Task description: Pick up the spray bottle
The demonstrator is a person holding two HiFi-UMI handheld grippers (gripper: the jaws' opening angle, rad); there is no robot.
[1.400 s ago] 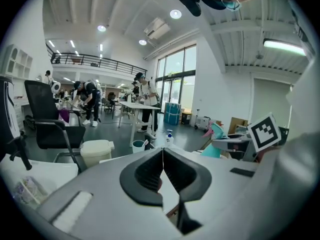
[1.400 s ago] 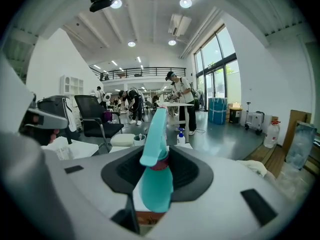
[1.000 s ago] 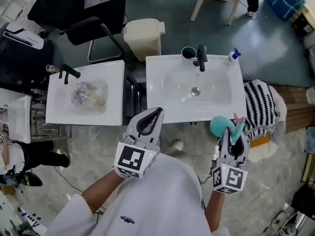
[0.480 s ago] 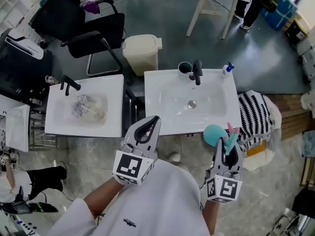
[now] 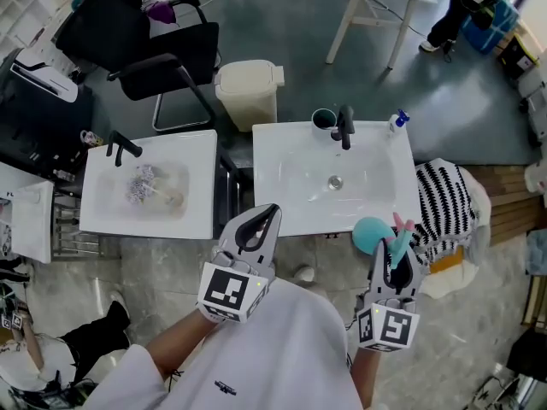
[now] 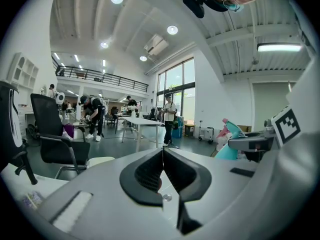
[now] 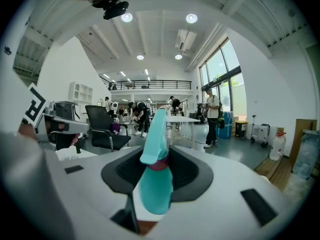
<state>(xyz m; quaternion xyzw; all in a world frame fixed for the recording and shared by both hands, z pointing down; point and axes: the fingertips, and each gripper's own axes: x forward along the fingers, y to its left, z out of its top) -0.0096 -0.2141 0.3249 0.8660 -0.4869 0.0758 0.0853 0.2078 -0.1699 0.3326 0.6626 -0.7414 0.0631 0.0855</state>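
The spray bottle [image 5: 376,232] was off the sink, held in my right claw [image 5: 399,254] above the floor, and in the head view its teal body overlapped the front right corner of the white sink [image 5: 291,143]. In the right gripper view the spray bottle [image 7: 155,184] stood between the two jaws. They were clamped at its neck, beside the dark pink collar. The rounded body hung below the pads and the trigger head rose above them, tilted slightly to the right. My left claw [image 5: 272,210] was level with the right one and well apart from it, in front of the sink's front left corner. In the left gripper view its jaws met at the tips of the left claw [image 6: 161,151], with nothing between them. On the back rim of the sink stood a dark tap [image 5: 345,125], with a cup [image 5: 325,118] just to its left. A small bottle [image 5: 398,121] with a blue top stood at the back right corner. A second sink [image 5: 197,126] stood to the left, separated by a narrow gap. Behind that gap were a cream bin [image 5: 249,88] and a black chair [image 5: 162,49]. A striped cloth [image 5: 444,199] lay to the right of the first sink.
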